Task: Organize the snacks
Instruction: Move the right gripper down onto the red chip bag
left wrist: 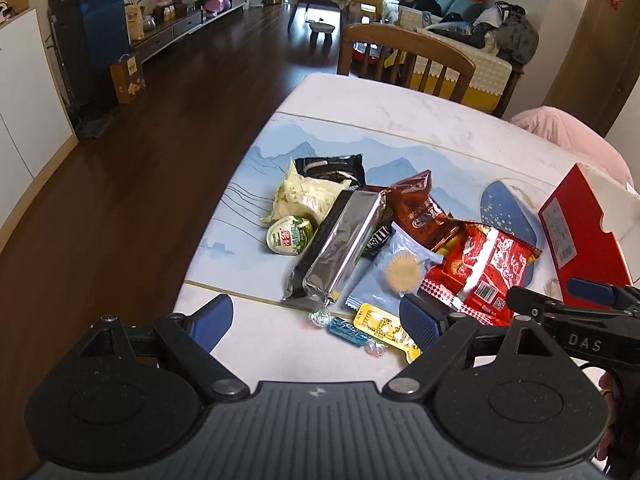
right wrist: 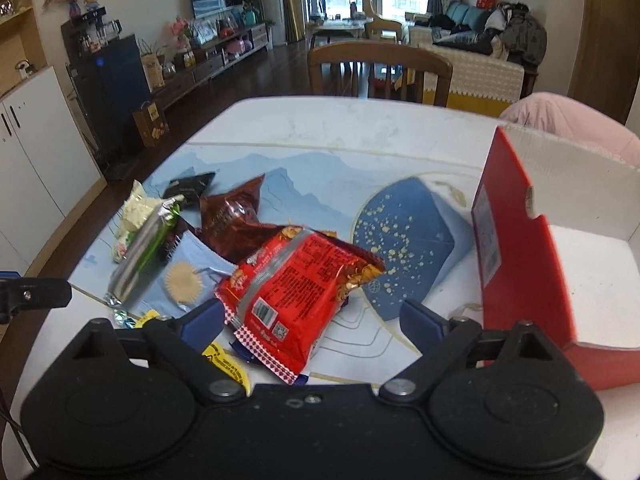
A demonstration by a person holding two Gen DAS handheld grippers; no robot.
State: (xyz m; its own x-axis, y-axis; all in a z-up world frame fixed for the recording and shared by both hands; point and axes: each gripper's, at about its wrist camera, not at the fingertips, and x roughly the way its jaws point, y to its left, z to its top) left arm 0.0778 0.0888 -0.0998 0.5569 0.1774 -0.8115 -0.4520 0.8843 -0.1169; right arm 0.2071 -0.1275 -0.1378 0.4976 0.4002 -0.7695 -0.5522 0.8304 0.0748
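Mostly crinkly foil packets [left wrist: 340, 240], rigid red box [right wrist: 520, 264]

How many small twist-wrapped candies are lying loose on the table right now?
2 visible. A clear-wrapped candy lies below the silver packet; a blue-wrapped candy lies beside it, against the yellow packet. More may be hidden under the pile.

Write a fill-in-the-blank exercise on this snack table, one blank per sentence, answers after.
1. The box right of the snack pile is ____ outside.
2. The right claw is ____, its pads either side of the red snack bag.
3. The inside of the box holds ____ snacks.
4. The long silver pack lies ____ of the red snack bag.

Answers: red; open; no; left
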